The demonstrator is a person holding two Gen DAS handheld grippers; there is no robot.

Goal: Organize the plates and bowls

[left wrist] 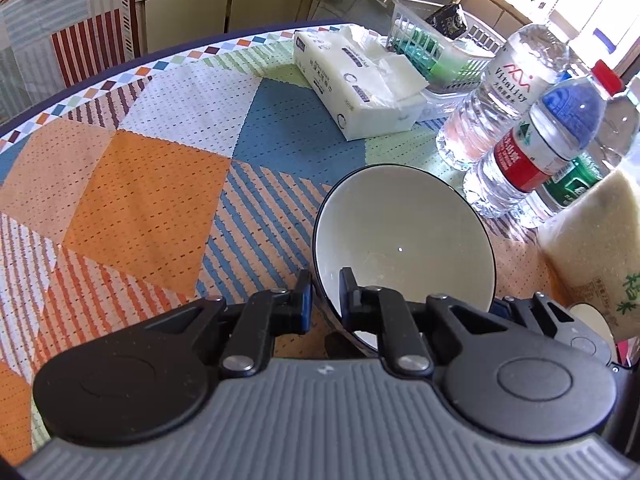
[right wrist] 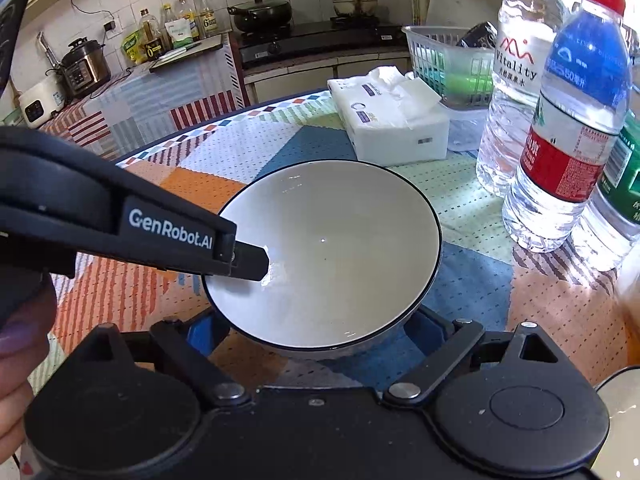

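- Left wrist view: the left hand-held gripper [left wrist: 325, 294] is clamped on the near rim of a white bowl [left wrist: 404, 236] with a dark edge, one finger inside the bowl and the other outside its wall.
- The bowl sits tilted toward the camera, over the patterned surface [left wrist: 140, 184] of orange, blue and striped patches.
- Beyond the bowl lie a white tissue pack [left wrist: 356, 80] and a white plastic basket [left wrist: 436, 52]; to the right stand a clear water bottle [left wrist: 500, 92], a red-labelled bottle [left wrist: 536, 148] and a sack of rice [left wrist: 596, 248].
- Right wrist view: the same bowl [right wrist: 332, 256] rests in the middle of the surface [right wrist: 472, 216], with the left hand-held gripper [right wrist: 256, 262] reaching in from the left and pinching its left rim.
- The right hand-held gripper [right wrist: 312, 340] stands wide open, its blue-padded fingers [right wrist: 202, 338] either side of the bowl's near base; whether the pads touch the wall cannot be told.
- Part of a hand [right wrist: 16, 360] shows at the left edge.
- Behind stand the tissue pack [right wrist: 396, 120], the basket [right wrist: 448, 64] and the water bottle [right wrist: 516, 80].
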